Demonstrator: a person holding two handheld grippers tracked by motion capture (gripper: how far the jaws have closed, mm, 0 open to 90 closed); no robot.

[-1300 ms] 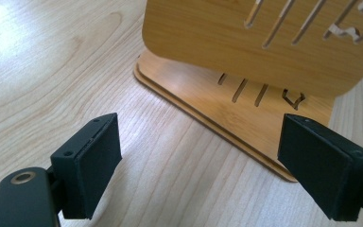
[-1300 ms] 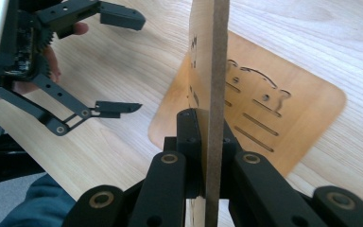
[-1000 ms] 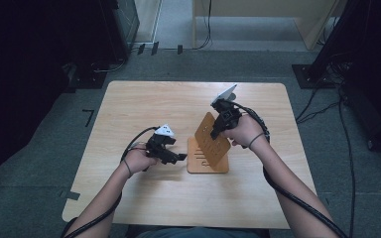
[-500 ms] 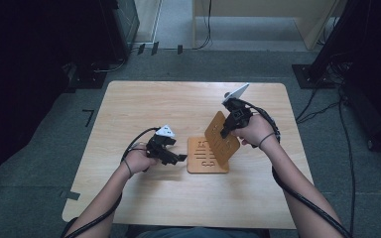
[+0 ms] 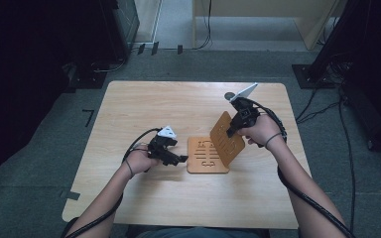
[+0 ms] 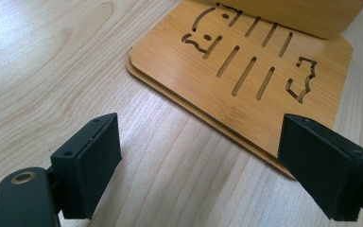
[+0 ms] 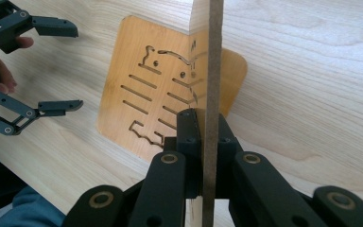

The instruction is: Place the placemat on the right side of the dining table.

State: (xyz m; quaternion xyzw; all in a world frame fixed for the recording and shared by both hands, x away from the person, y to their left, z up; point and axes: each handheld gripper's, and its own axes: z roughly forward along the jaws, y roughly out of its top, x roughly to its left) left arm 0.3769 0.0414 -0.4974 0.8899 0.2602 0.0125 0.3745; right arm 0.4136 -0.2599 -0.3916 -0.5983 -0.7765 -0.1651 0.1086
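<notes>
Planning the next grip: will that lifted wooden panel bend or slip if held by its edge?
Probably stiff: the lifted panel stays flat while the right gripper clamps its thin edge. Likely light. Its smooth face may slip, and the cut slots could weaken it.

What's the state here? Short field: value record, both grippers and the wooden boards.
surface: wooden table
flat board: slotted wooden panel lying on the table, fish-shaped cutouts and slots
raised board: second wooden panel tilted up, lower edge at the flat board
right gripper: jaws shut on the raised board's edge
left gripper: jaws open, beside the flat board's left edge, holding nothing
contact, left gripper to board: cannot tell
</notes>
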